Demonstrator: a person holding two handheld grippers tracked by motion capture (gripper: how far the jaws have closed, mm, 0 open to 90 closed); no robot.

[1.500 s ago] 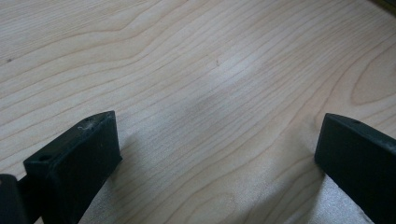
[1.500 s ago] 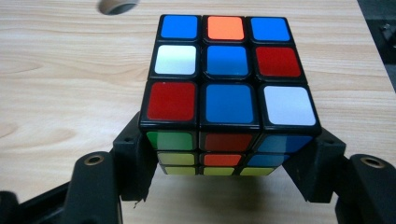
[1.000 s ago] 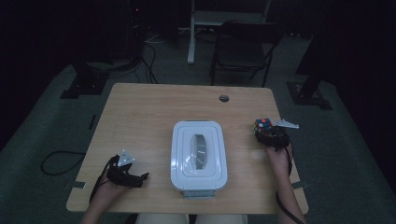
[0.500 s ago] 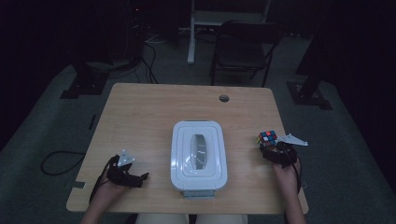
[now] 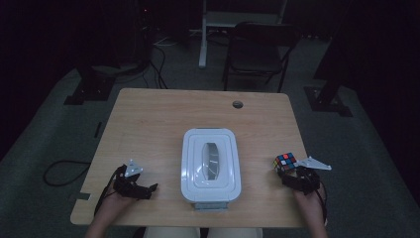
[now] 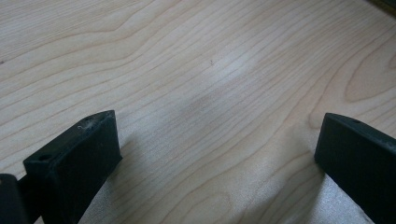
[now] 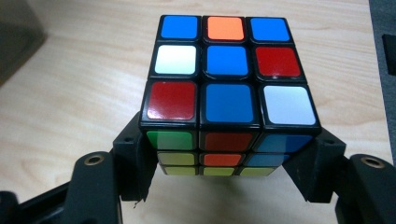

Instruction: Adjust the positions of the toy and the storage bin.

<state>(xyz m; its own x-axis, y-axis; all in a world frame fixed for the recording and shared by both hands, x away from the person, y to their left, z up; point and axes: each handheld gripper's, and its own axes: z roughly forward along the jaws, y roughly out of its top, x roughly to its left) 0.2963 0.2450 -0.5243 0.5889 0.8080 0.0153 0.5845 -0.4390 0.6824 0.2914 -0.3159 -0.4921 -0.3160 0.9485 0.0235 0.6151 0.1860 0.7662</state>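
Carrying step in hand: right tool (image 7: 224, 179) clamped on puzzle cube (image 7: 227, 84) above bench (image 5: 158, 124); left tool (image 6: 212, 154) wide, empty; next, probably opening lidded box (image 5: 211, 166).

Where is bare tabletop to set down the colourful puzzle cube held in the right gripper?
The far half of the light wooden table, from the white lidded plastic box back to the round cable hole, is bare. So is the strip between box and colourful puzzle cube. The near edge is crowded by both hands.
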